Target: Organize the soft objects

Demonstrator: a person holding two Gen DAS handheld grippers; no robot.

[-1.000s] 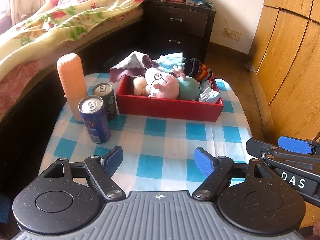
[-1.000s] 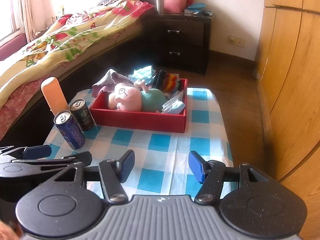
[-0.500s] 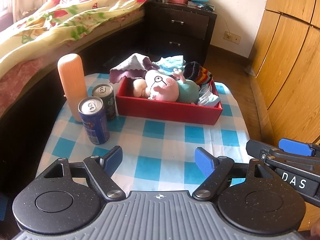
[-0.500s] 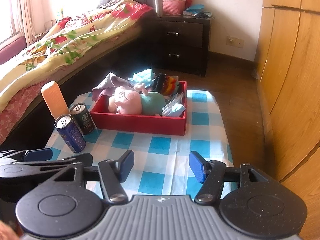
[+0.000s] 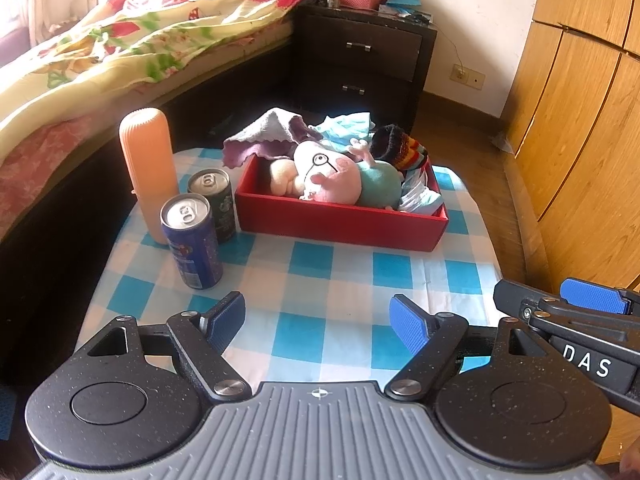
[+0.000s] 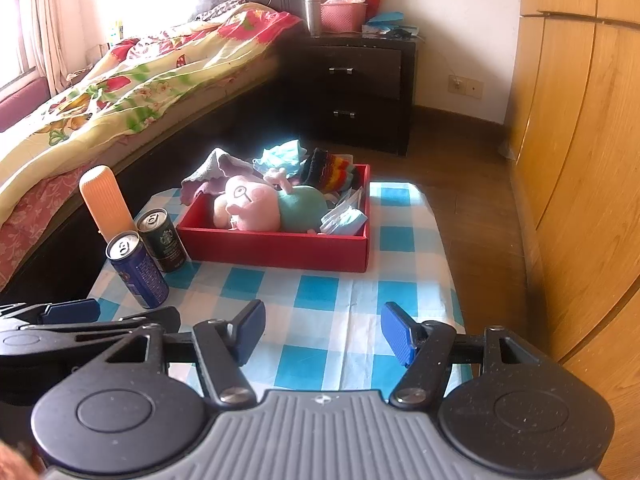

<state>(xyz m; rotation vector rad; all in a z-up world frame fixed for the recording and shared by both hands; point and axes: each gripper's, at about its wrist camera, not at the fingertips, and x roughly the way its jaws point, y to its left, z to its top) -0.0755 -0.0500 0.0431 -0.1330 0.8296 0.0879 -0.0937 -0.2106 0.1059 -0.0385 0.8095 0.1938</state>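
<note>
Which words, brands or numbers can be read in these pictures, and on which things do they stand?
"DAS": white letters on the right gripper's black body, seen in the left wrist view.
Dark green can: a round white logo and lines of print, too small to read.
Blue can: print too blurred to read.
Left gripper: no text visible.

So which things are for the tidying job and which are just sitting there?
For the job: red box, pink plush pig, purple cloth, striped sock, light blue cloth.

Just sitting there: orange bottle, blue can, dark can, checked tablecloth.
</note>
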